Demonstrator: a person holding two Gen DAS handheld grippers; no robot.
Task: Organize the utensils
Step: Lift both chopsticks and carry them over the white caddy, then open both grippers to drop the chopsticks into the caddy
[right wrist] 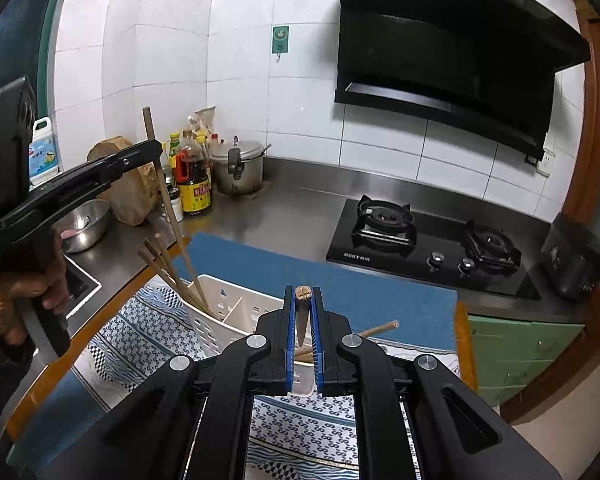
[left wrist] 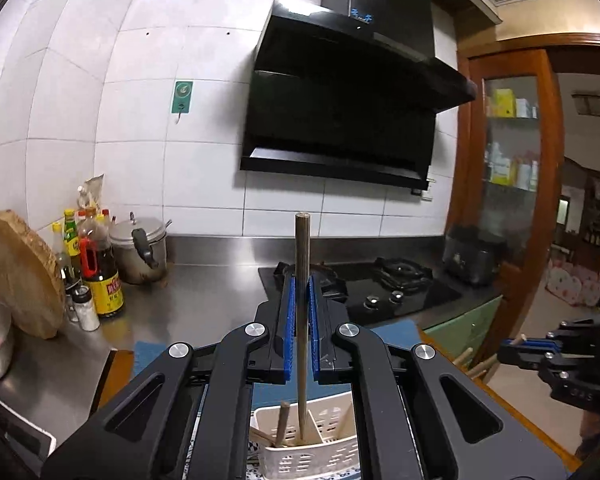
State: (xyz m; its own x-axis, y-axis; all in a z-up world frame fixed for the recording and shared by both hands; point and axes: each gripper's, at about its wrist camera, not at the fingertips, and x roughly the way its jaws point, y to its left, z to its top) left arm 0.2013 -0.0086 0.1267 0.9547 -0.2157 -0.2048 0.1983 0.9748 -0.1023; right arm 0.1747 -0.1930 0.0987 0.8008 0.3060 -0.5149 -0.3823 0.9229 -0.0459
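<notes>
In the jaws: slim wooden chopstick [left wrist: 301, 264].

My left camera looks nearly level along its fingers at the range hood [left wrist: 352, 92]; my right tilts down, close over the white basket [right wrist: 236, 312]. Both share the hob [left wrist: 364, 284] (and each other's gripper).

A stainless steel counter [right wrist: 300, 208] runs along a white tiled wall [left wrist: 112, 128]. On it sit a black glass two-burner gas hob [right wrist: 428, 240], a grey lidded pressure pot [right wrist: 238, 168], a dark soy-sauce bottle with a yellow label [right wrist: 194, 184], and a round wooden chopping block [left wrist: 16, 272] leaning against the wall. A black range hood [left wrist: 340, 100] hangs above the hob.
</notes>
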